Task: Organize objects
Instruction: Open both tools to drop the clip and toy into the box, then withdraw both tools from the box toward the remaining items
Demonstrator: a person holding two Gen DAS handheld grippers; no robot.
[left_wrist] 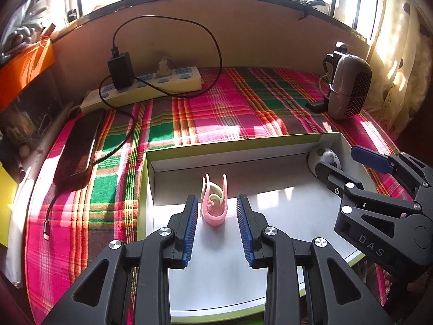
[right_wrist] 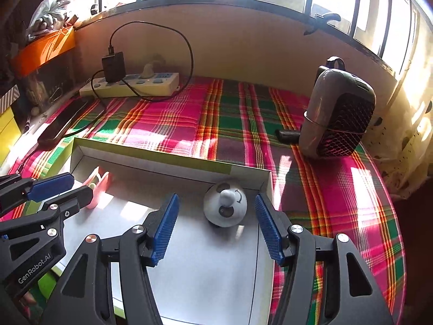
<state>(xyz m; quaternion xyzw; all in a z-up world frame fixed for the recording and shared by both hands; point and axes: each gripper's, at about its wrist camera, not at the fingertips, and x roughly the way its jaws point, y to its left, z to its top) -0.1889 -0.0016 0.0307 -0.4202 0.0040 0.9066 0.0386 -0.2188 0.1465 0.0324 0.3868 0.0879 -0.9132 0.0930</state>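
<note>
Inside the white tray (left_wrist: 284, 211), a pink clip (left_wrist: 213, 203) stands free between the left gripper's (left_wrist: 217, 228) parted jaws, while the right gripper (right_wrist: 217, 228) gapes around a grey round toy (right_wrist: 225, 207) untouched.

The tray (left_wrist: 286, 146) occupies the lower centre of the left wrist view and rests on the cloth (left_wrist: 216, 108). Inside the tray, the clip (left_wrist: 213, 203) stands at centre frame, between the jaws of the left gripper (left_wrist: 217, 226) but apart from both pads. The round toy (right_wrist: 225, 206) sits in the tray's far right corner, between the jaws of the right gripper (right_wrist: 217, 227), untouched. Behind the tray, at upper left, the power strip (left_wrist: 151, 86) lies against the wall with the adapter (left_wrist: 120, 73) plugged into it. The phone (left_wrist: 77, 146) lies left of the tray. The speaker (right_wrist: 338, 116) stands on the cloth at upper right.
</note>
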